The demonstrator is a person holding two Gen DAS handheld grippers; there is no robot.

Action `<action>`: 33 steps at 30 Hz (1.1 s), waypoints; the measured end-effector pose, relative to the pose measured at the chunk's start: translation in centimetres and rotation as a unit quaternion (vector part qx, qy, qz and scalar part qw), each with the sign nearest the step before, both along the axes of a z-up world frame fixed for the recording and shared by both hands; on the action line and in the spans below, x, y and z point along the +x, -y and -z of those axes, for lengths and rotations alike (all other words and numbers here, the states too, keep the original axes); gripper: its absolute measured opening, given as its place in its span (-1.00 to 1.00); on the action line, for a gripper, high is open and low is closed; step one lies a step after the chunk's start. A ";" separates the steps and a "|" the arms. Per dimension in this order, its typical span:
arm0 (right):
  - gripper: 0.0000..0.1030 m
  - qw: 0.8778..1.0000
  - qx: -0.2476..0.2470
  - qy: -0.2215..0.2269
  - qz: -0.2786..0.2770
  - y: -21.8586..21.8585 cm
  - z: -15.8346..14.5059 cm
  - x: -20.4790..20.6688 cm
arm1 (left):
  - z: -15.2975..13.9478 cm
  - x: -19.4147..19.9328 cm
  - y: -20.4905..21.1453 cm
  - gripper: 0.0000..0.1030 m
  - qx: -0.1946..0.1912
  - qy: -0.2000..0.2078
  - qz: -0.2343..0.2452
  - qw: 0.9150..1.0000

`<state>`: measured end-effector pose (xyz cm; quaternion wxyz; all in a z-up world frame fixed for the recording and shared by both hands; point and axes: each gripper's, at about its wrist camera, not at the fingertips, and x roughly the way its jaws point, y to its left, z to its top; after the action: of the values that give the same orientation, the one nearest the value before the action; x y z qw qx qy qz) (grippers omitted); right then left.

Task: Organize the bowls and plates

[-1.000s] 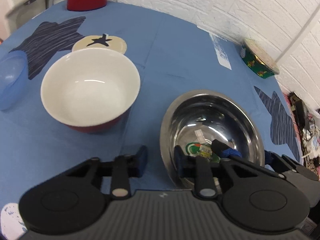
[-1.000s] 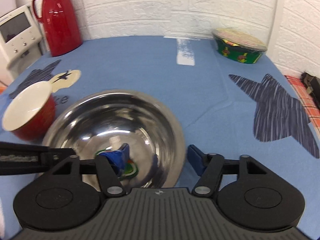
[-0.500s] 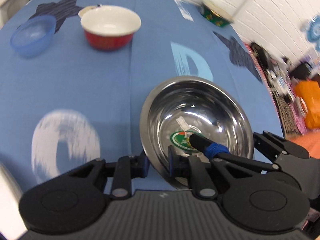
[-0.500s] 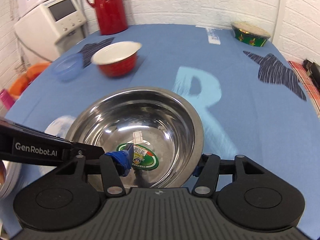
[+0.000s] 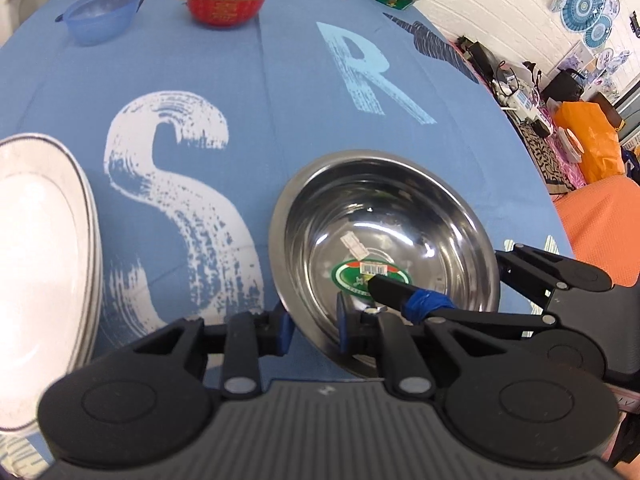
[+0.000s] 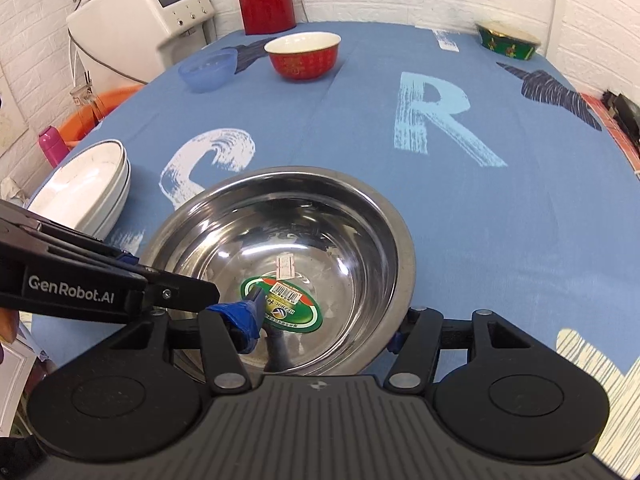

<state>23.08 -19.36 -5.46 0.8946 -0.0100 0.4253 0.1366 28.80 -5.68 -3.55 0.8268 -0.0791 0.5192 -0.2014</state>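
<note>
On the left of the bench, covered with a blue cloth, sits a stack of white plates. Just beside it, the left gripper has its fingers clenched on the near-left rim of the stainless steel bowl. The right gripper pinches the same bowl's near wall, one finger inside, one outside. At the far end stand a blue plastic bowl, then a red bowl.
</note>
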 end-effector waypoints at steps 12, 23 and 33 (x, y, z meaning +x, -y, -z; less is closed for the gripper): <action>-0.13 0.998 0.034 -0.001 0.055 2.2 0.8 0.1 | 0.4 1.5 -0.3 -0.08 0.003 0.028 -0.025 0.999; -0.06 0.999 0.023 -0.005 0.045 1.3 0.7 0.6 | -0.2 1.0 -0.6 -0.07 -0.018 0.026 -0.022 0.999; -0.03 0.999 0.006 0.003 0.038 1.0 0.3 1.2 | -0.4 1.9 0.7 -0.04 -0.025 0.022 -0.015 0.999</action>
<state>24.29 -20.37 -5.75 0.9005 0.0110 0.4218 0.1050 30.67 -6.39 -3.10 0.8386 -0.1030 0.4948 -0.2031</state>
